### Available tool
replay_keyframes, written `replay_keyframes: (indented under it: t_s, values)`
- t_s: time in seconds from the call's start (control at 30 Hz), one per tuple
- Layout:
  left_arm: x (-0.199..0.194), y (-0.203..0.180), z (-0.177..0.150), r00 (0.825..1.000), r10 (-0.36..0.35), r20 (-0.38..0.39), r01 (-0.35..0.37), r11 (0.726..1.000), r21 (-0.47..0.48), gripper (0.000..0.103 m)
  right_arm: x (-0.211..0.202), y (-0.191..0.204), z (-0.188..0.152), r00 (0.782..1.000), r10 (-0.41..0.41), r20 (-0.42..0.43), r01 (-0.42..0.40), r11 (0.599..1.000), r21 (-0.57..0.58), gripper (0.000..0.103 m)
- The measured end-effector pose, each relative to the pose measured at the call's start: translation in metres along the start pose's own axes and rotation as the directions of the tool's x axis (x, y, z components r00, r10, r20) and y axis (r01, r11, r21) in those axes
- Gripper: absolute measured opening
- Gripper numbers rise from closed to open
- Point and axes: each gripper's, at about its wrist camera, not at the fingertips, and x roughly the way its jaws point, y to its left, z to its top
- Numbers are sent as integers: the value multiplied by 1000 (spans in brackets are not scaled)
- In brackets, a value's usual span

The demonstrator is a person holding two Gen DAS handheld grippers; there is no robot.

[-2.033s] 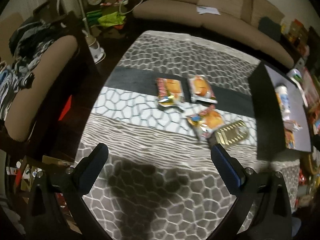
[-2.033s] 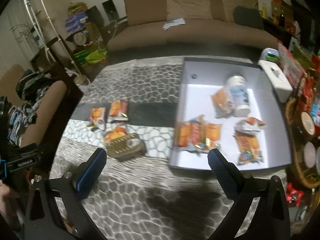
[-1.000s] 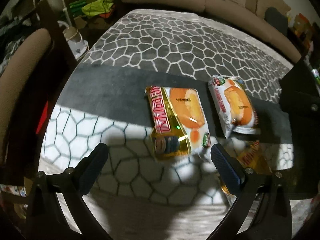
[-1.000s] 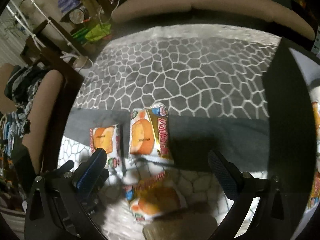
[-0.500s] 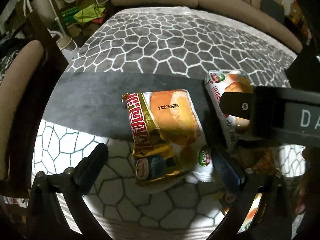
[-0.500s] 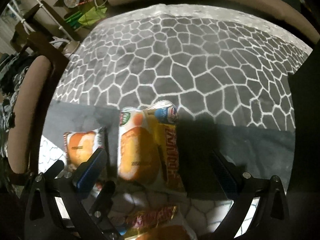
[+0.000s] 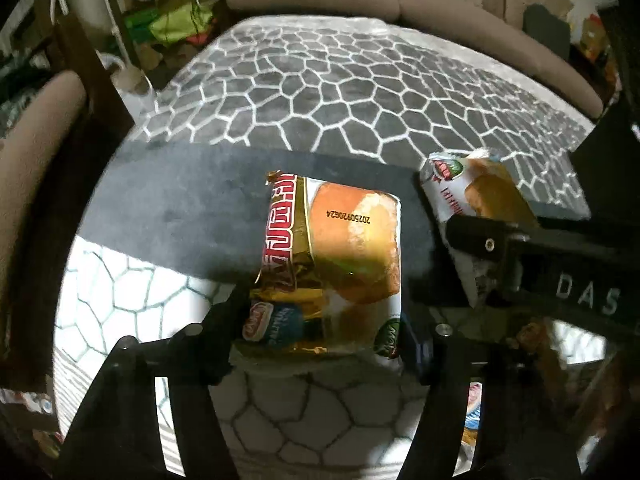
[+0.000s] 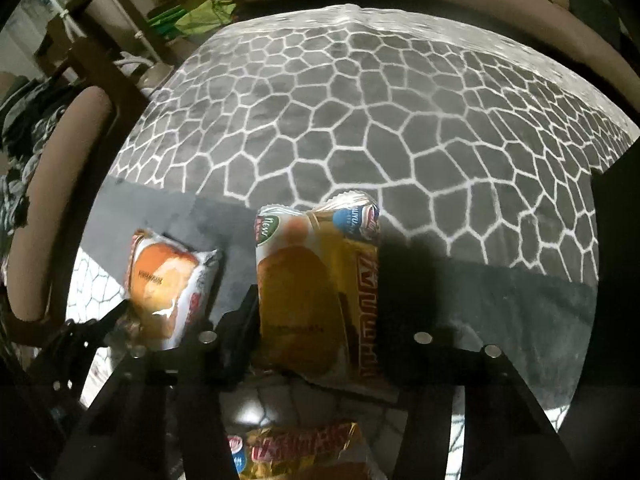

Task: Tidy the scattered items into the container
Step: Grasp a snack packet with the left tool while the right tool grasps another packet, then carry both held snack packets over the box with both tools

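Observation:
In the left wrist view my left gripper (image 7: 320, 332) is shut on a gold and red bun packet (image 7: 332, 264) lying on the patterned cloth. To its right lies a second bun packet (image 7: 472, 192), with my right gripper's black body over it. In the right wrist view my right gripper (image 8: 320, 344) is shut on that second packet (image 8: 316, 292). The left packet (image 8: 164, 284) lies to its left with the left gripper's fingers (image 8: 108, 320) on it. A third packet (image 8: 304, 456) lies at the bottom edge. The container's dark wall (image 8: 616, 240) is at the right.
The grey honeycomb cloth (image 7: 360, 92) with a dark band covers the table. A brown sofa (image 7: 400, 0) runs along the far side. A padded chair (image 7: 36, 128) stands at the left. Clutter and a stand sit at the far left corner (image 8: 180, 12).
Both grippers have come down from high above the table onto the two packets. Their jaws, wide open half a second ago, have closed on the packets.

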Motion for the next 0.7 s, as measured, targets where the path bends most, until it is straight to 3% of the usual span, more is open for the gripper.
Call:
replay_keyframes:
  t_s: [0.17,0.27,0.47,0.7]
  values:
    - [-17,6,-3,999,-52,-1,52,997,-50,58,-20,1,-7,999,29,17,-29,1000,0,49]
    - [-32,9,-7,999,-40,9,41,998,-57,58,-44,-2,-12,998,44,39,-44,999,10,49]
    - [-84,6,-16,998,-37,57,41,997,-71,58,-97,-9,-23,995,53,88,-54,998,9,49]
    - [-151,-25,-20,993,-37,112,42,998,-40,58,-167,-32,-50,988,49,145,-52,999,14,49]
